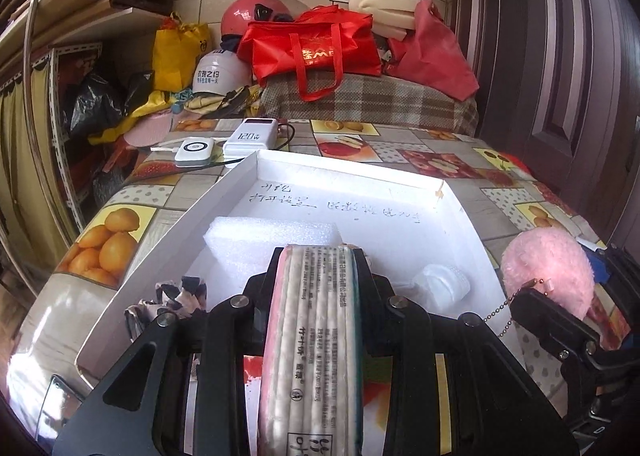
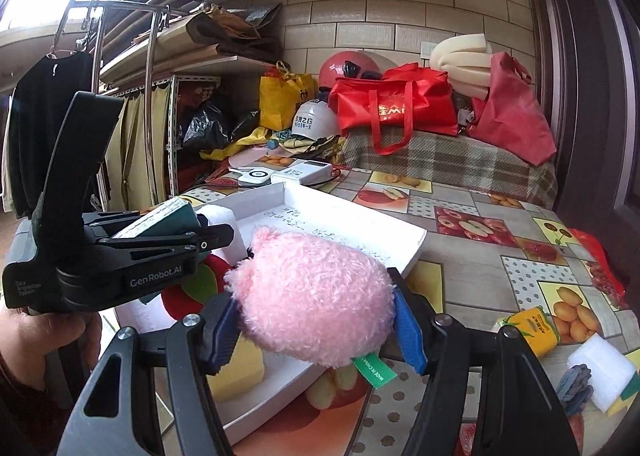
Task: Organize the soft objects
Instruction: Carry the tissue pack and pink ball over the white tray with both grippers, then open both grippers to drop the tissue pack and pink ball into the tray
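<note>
My left gripper (image 1: 318,256) is shut on a tissue pack (image 1: 316,340) and holds it over the near part of a white tray (image 1: 344,172). In the tray lie a white foam block (image 1: 264,236), a patterned scrunchie (image 1: 172,300) and a small clear bottle (image 1: 444,282). My right gripper (image 2: 316,320) is shut on a pink fluffy pouch (image 2: 312,296), held just right of the tray (image 2: 360,216). The pouch also shows in the left wrist view (image 1: 548,268). The left gripper with the tissue pack shows in the right wrist view (image 2: 216,236). A yellow sponge (image 2: 240,368) lies in the tray.
On the fruit-print tablecloth (image 2: 480,268) at the right lie a yellow tissue packet (image 2: 528,328), a white foam piece (image 2: 600,372) and a grey cloth (image 2: 576,384). Two white power banks (image 1: 224,144) sit behind the tray. Red bags (image 1: 316,44) and helmets stand at the back.
</note>
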